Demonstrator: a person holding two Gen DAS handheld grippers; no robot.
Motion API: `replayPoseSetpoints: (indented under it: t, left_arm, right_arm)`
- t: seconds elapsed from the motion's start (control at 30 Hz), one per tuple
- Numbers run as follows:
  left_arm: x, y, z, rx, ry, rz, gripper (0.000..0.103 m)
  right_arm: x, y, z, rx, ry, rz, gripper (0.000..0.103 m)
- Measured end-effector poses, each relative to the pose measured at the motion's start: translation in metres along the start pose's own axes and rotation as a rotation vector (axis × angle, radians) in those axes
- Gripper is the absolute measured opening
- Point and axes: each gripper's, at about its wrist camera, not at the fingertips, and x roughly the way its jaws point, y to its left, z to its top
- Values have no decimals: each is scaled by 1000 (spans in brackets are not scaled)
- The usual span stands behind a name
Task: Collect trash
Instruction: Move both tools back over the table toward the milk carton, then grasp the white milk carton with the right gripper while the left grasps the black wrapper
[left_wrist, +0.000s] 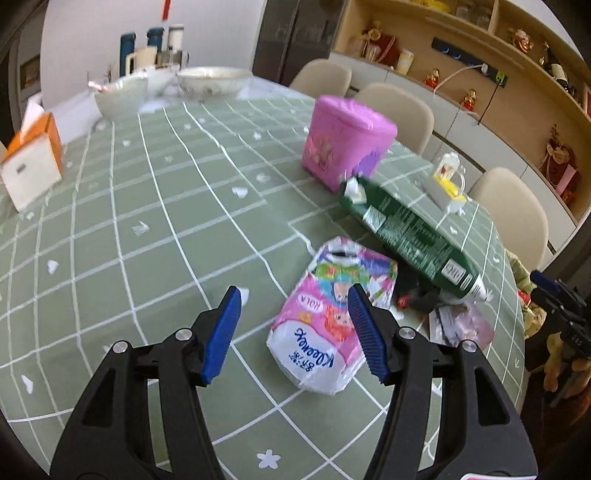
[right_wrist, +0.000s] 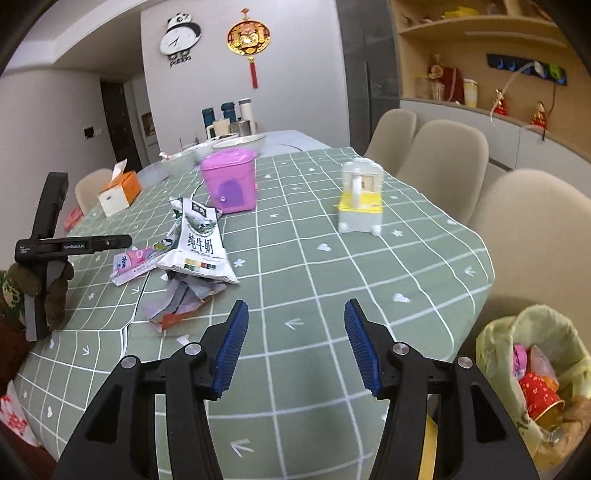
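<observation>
A green checked tabletop (right_wrist: 332, 295) carries a pink toy bin (right_wrist: 231, 181), a small white-and-yellow toy (right_wrist: 360, 201), an orange tissue box (right_wrist: 120, 190) and white bowls (left_wrist: 210, 83) at its far end. Beige chairs (right_wrist: 443, 162) line one side. A panda clock (right_wrist: 181, 35) hangs on the wall.

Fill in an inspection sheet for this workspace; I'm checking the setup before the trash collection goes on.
Surface: table under a green grid cloth.
Job's things: pink Kleenex tissue pack, milk bag and crumpled wrappers in one pile; lined trash bin beside the table, already holding rubbish.
Clutter: pink lidded box, yellow-white toy, orange tissue box, bowls.
Grippers: left gripper open, by the tissue pack; right gripper open and empty.
Cables: white cord at the shelf.
Surroundings: beige chairs, shelves of ornaments.
</observation>
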Motion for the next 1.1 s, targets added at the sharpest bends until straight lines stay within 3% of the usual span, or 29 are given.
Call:
replayPoseSetpoints:
  t: [0.23, 0.37, 0.63, 0.77, 0.9, 1.0, 1.1]
  left_arm:
    - [-5, -19, -12, 38, -11, -85, 57]
    - [-16, -9, -10, -19, -54, -121, 57]
    - [-41, 33, -4, -157, -150, -74, 57]
    - [-48, 35, -3, -156, -161, -99, 57]
    - [-50, 24, -5, -119, -149, -131, 57]
    - [-47, 19, -6, -96, -136, -141, 58]
    - [-42, 18, -7, -94, -119, -138, 58]
  right_arm:
    - [15, 31, 27, -47, 26, 43, 51]
    - [37, 64, 55, -92, 64, 156, 51]
    - [111, 114, 96, -217, 168, 174, 51]
    - [149, 109, 103, -197, 230, 140, 51]
    - [173, 90, 99, -65, 304, 248, 51]
    - [169, 80, 93, 3, 313, 312, 49]
    - [144, 67, 88, 7, 262, 264, 46]
